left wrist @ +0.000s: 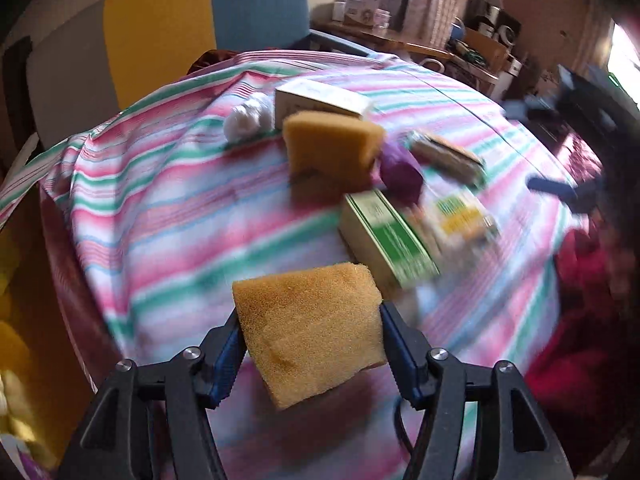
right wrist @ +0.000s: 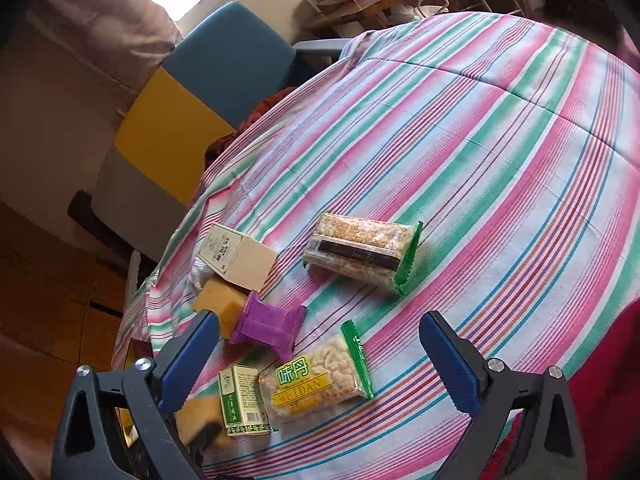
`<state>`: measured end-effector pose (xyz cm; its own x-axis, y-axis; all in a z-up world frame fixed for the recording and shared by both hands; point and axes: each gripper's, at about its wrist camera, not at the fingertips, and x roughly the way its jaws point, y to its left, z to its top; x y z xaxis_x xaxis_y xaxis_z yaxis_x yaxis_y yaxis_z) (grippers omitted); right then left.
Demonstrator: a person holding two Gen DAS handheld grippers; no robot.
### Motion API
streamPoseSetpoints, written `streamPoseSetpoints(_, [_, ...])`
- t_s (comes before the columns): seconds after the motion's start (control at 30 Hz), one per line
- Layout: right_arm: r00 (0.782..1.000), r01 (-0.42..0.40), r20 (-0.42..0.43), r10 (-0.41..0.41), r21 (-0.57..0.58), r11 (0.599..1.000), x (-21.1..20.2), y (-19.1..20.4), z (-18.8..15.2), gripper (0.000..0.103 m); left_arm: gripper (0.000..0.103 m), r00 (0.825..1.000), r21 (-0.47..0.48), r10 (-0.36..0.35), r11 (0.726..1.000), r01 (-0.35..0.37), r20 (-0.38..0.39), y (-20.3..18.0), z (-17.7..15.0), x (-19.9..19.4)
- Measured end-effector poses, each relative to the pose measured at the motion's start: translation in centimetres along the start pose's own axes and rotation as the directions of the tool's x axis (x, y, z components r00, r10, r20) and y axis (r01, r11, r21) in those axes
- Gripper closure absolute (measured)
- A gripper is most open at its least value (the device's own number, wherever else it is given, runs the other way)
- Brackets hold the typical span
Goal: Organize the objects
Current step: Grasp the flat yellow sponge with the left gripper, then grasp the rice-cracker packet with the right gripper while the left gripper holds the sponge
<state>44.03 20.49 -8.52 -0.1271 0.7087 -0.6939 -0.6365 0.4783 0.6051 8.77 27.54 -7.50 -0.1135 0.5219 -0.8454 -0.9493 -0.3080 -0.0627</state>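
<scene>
Sponge (left wrist: 310,330) clamped in left claw (left wrist: 312,332) | right claw (right wrist: 320,354) spread apart over striped cloth (right wrist: 480,140)

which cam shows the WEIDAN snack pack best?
Right wrist. The WEIDAN pack lies sharp and unblocked on the cloth, label readable, between the open right gripper's fingers. In the left wrist view it is only a motion-blurred patch beside the green box.

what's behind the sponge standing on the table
Directly behind the standing sponge sits a cream box, with a white crumpled wad beside it. The box's lower front is covered by the sponge, so whether they touch is unclear.
</scene>
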Motion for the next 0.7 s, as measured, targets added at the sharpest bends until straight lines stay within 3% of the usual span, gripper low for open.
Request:
streamPoseSetpoints(0.13, [1.0,0.018,-0.011,-0.018,-0.01,1.0,0.0,-0.1,0.0,0.002,0.039,1.0,0.051,-0.009,0.999,0.009,-0.01,-1.4,-2.4,-0.2])
streamPoseSetpoints(0.2, [0.999,0.031,-0.012,-0.031,-0.016,0.999,0.1,-0.1,-0.1,0.002,0.039,1.0,0.075,-0.001,0.997,-0.001,0.023,-1.8,-2.7,-0.1])
streamPoseSetpoints(0.37, [0.997,0.058,-0.055,-0.061,-0.056,0.997,0.8,0.4,-0.3,0.002,0.039,0.997,-0.009,-0.082,0.997,0.082,0.004,-0.1,-2.3,0.7])
streamPoseSetpoints(0.47, [0.992,0.083,-0.09,-0.092,-0.099,0.992,1.3,1.1,0.0,0.002,0.039,0.997,0.013,-0.076,0.997,0.076,0.018,-0.3,-2.4,0.9])
streamPoseSetpoints(0.57, [0.981,0.141,-0.1,-0.166,-0.219,0.965,2.0,2.6,1.3,0.002,0.039,0.996,0.004,-0.089,0.996,0.089,0.029,-0.2,-2.4,1.0])
streamPoseSetpoints(0.7, [0.95,0.186,-0.152,-0.271,-0.42,0.888,5.1,4.2,3.2,0.002,0.038,0.995,0.002,-0.094,0.996,0.094,0.038,-0.2,-2.6,1.1])
